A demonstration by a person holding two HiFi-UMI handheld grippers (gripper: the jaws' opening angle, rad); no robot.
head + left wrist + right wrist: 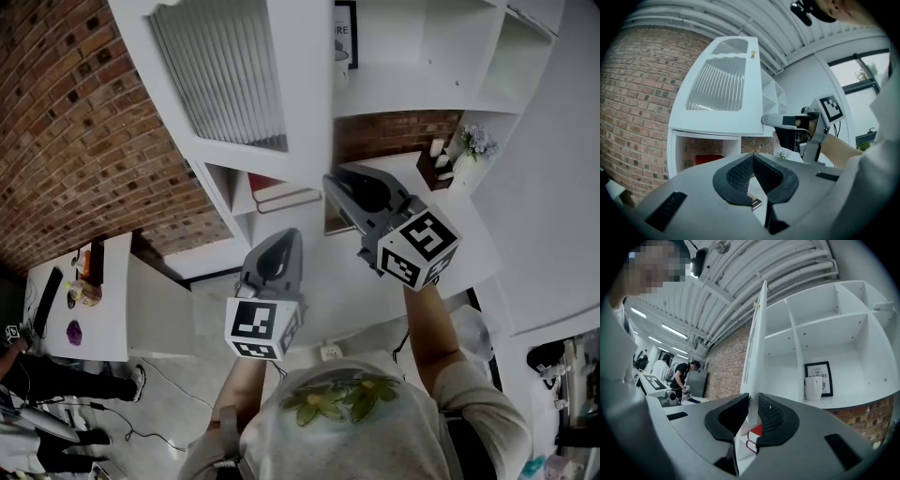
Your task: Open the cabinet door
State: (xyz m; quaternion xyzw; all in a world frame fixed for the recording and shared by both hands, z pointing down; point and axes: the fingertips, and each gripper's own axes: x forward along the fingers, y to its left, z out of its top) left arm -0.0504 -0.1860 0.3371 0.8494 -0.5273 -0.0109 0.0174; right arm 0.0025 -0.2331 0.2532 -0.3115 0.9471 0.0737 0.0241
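Right gripper (752, 416) clamped on open cabinet door (754, 357) edge | left gripper (753, 161) closed, empty | shelf (862, 401) behind: mug (813, 388), framed print (820, 376) | red books (757, 431) below

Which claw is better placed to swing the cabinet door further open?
Right: the right claw grips the edge of the cabinet door between its pads, while the left claw is shut, empty and apart from the door.

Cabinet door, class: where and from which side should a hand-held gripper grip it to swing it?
Probably its free vertical edge, low down, approached edge-on: the cabinet door stands open, a thin panel that jaws can straddle, as the right hand-held gripper does. The knob sits high up.
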